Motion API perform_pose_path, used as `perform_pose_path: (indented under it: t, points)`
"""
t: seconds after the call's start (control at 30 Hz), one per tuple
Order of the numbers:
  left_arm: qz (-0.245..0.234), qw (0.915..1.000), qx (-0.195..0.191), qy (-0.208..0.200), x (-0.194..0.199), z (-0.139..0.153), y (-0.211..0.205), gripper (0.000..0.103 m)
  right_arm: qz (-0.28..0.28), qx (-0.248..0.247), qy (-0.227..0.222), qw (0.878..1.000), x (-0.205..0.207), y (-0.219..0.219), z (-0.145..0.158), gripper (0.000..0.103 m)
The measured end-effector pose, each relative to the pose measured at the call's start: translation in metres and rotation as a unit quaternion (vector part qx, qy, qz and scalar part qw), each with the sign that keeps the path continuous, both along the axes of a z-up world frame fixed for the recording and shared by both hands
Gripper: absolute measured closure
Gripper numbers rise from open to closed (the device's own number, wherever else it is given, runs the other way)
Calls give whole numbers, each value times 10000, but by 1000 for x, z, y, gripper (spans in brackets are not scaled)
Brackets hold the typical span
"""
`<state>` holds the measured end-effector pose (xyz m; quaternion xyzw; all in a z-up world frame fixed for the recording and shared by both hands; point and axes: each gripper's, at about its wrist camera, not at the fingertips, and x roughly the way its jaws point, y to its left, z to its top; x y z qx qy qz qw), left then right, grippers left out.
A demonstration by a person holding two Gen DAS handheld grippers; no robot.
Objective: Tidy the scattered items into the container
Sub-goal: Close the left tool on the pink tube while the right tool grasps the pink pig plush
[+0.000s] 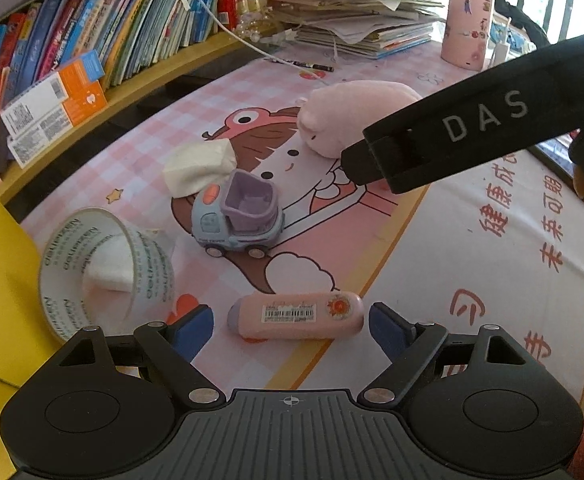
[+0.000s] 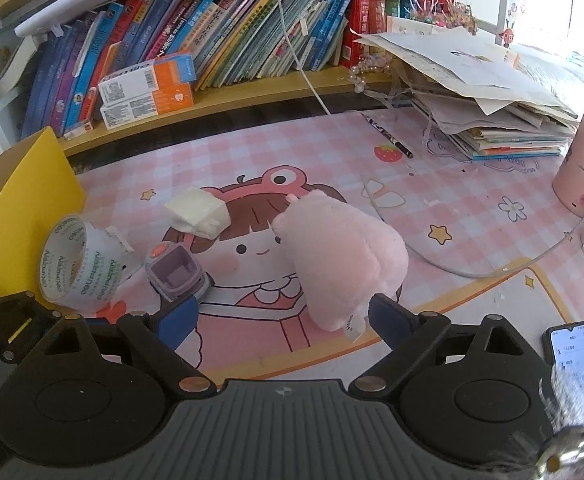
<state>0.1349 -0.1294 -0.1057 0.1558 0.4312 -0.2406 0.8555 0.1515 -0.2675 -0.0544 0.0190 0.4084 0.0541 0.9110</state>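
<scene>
While both sets of blue-padded fingers stand spread and grasp nothing, the left gripper [image 1: 292, 326] frames a pink oblong plastic case [image 1: 298, 321] lying on the pink cartoon-printed desk mat [image 1: 472, 240], and the right gripper [image 2: 283, 316] sits low before a pink plush toy [image 2: 340, 256]; the yellow cardboard container [image 2: 19, 208] stands at the mat's left edge.

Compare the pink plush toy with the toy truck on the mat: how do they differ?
The pink plush toy is soft, fuzzy and one plain pink; the toy truck is hard plastic, blue with a purple bin. The plush is clearly bulkier than the truck. The plush sits just ahead of the open right tongs; the truck stands on its wheels, nearer the tape roll. Both rest on the mat, outside the yellow container.
</scene>
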Motion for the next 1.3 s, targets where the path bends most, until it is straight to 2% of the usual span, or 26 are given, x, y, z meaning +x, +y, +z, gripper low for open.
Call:
perform_pose_path:
  t: [0.23, 0.57, 0.67, 0.8, 1.0, 1.1, 1.3]
  points:
    - [153, 9991, -238, 305, 11, -9, 2, 16, 7, 11, 22, 10000, 5, 0, -1, 10]
    - [128, 9995, -217, 180, 12, -12, -2, 17, -46, -88, 33, 9999, 15, -2, -7, 10]
    - [142, 9995, -248, 130, 10, -11, 0, 24, -74, -156, 26, 9998, 19, -3, -10, 10]
    - [137, 9994, -264, 156, 12, -11, 1, 25, -126, -305, 11, 9995, 25, -4, -14, 10]
    - [350, 9971, -595, 306, 13, -5, 12, 25, -187, -517, -94, 9984, 33, -8, -19, 10]
    - [338, 9970, -641, 262, 10, 0, 13, 25, -220, -730, -80, 9971, 39, -10, -27, 10]
    - [248, 9974, -657, 155, 3, 8, 12, 25, -343, -713, -14, 9969, 46, -17, -34, 10]
